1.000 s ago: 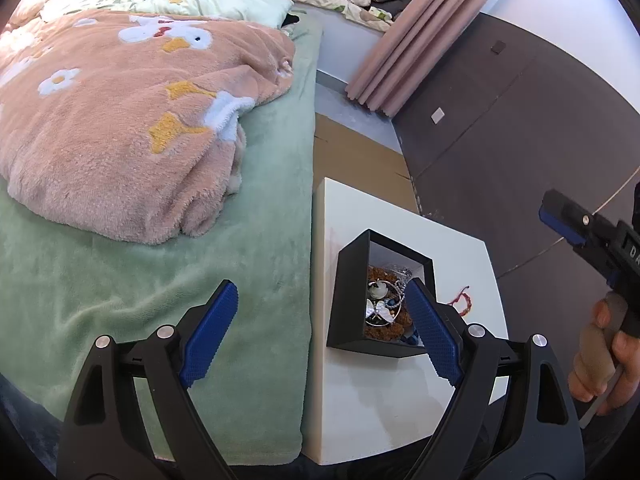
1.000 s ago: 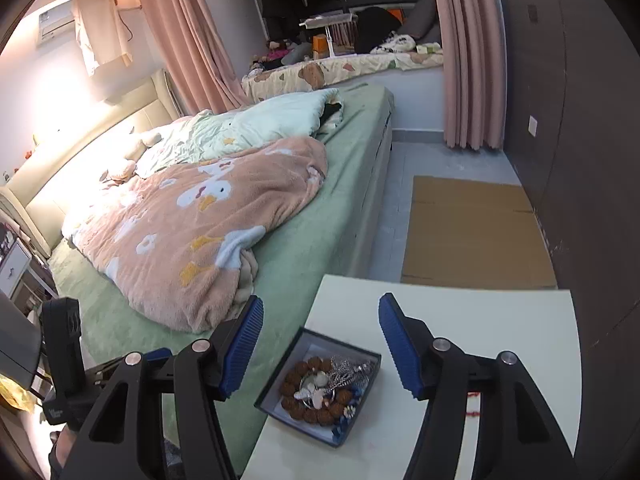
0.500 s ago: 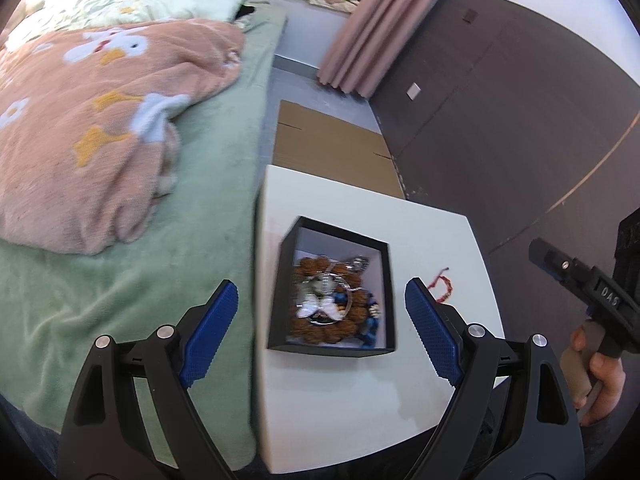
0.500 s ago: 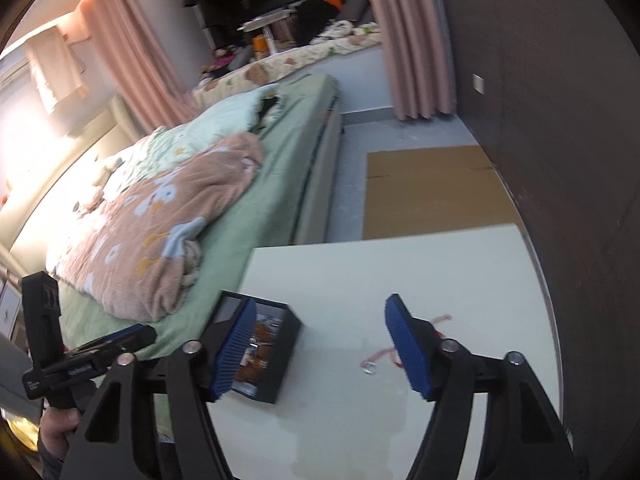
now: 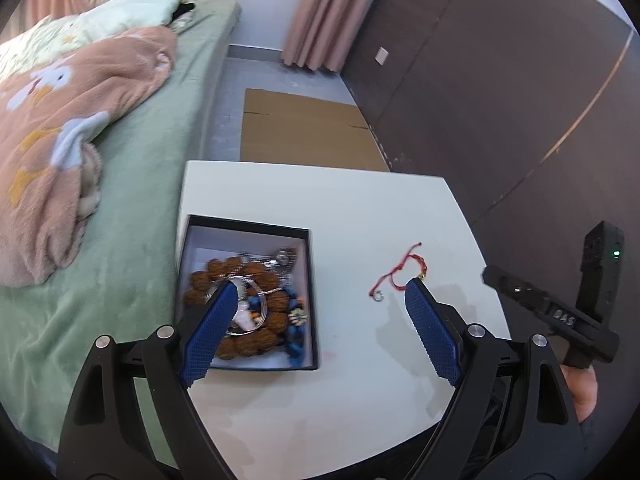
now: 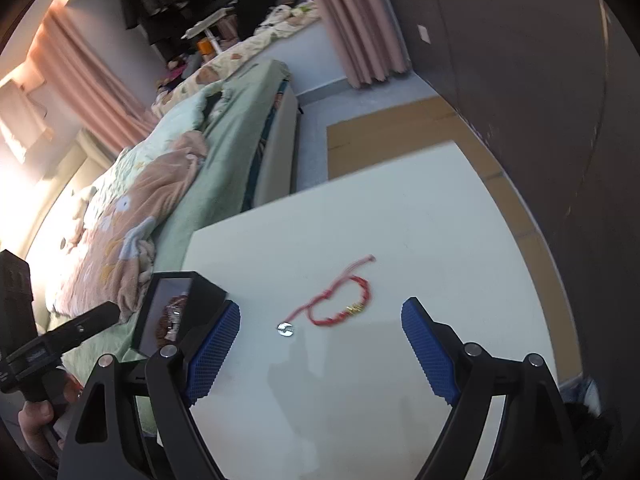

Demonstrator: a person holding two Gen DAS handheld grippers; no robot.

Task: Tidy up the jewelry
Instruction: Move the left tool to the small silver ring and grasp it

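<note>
Red cord bracelet (image 6: 340,300) with small gold beads — lying loose on the white tabletop (image 6: 400,220), its cord tail trailing toward the far edge. A small silver ring (image 6: 285,329) lies just beside the cord's near end, apart from the loop. To the left, at the table's bed-side edge, stands a black open box (image 5: 310,280) with a white lining, holding a brown-bead bracelet (image 5: 256,300), silver bangles and blue pieces in a heap. Right gripper (image 6: 320,340) — jaws opening, spread wide above the tabletop on the near side of the cord bracelet and ring, nothing between the blue pads. Left gripper (image 5: 316,312) — jaws spread wide, empty, one pad over the box, the other near the red cord. Beyond the table: green bedsheet (image 5: 152,152), peach blanket (image 5: 72,92), cardboard on the floor (image 5: 304,128).
</note>
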